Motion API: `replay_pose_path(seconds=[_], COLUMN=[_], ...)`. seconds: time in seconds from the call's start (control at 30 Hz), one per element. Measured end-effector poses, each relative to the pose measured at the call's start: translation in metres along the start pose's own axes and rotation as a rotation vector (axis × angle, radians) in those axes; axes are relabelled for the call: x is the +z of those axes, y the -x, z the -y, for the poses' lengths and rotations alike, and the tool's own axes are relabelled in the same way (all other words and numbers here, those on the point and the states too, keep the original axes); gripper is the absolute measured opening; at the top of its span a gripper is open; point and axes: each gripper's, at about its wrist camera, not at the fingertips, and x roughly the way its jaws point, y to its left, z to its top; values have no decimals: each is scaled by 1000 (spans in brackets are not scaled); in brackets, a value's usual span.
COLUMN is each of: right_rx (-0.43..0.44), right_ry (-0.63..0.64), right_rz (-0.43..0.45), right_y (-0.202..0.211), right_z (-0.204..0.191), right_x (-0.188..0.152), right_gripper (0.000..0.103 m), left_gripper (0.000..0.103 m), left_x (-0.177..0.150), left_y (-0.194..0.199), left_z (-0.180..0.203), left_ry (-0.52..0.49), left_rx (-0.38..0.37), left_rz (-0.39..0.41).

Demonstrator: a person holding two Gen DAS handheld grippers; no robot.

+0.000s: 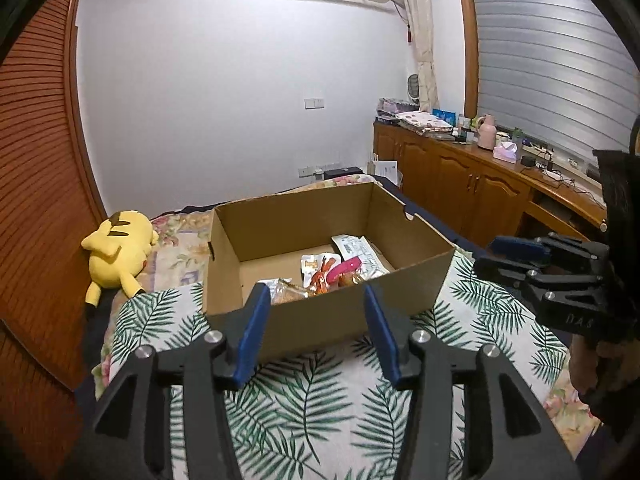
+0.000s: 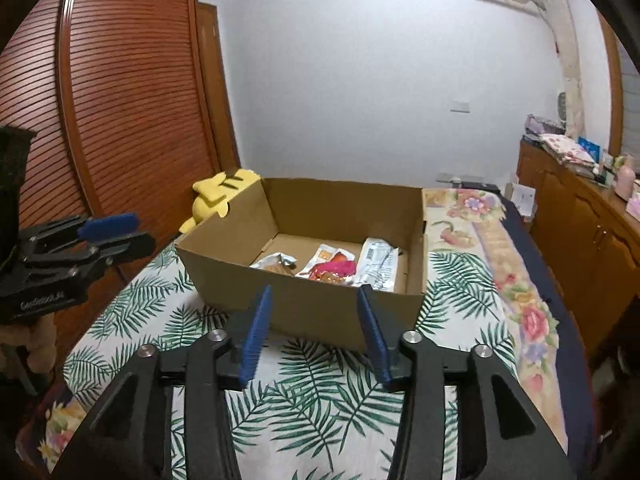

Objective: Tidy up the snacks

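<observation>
- Cardboard box (image 1: 320,320) sits open on a palm-leaf cloth (image 1: 320,408) spread over the bed, and the snack packets (image 2: 332,266) lie loose on its floor toward the near right corner.
- The left claw (image 1: 316,326) and the right claw (image 2: 314,326) both stand parted with nothing between the pads, hovering short of the box's near wall.
- Risk: a low approach could catch that wall and shove the light box across the cloth (soft bedding gives no firm footing).
- Risk: the packets overlap, so a pinch may lift two at once or slip off the glossy wrap.
- Risk: the claws work side by side and could knock together over the box.
</observation>
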Motion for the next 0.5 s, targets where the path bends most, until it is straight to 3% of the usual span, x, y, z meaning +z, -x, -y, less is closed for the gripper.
replay_pose_path(seconds=[0.3,0.43,0.5], right_rx=[-22,-29,-37], right_ry=[1,3,-1], right_rz=[40,53,56], right_y=[31,42,47], right_z=[-11,-18,-21], right_x=[-11,-18,-21], right_gripper=[84,90,92], left_gripper=[56,74,77], left_x=[-21,-29,-32], left_y=[39,58,65], left_z=[12,21,25], left_ry=[11,7,0], left_rx=[33,37,49], left_rz=[19,48,51])
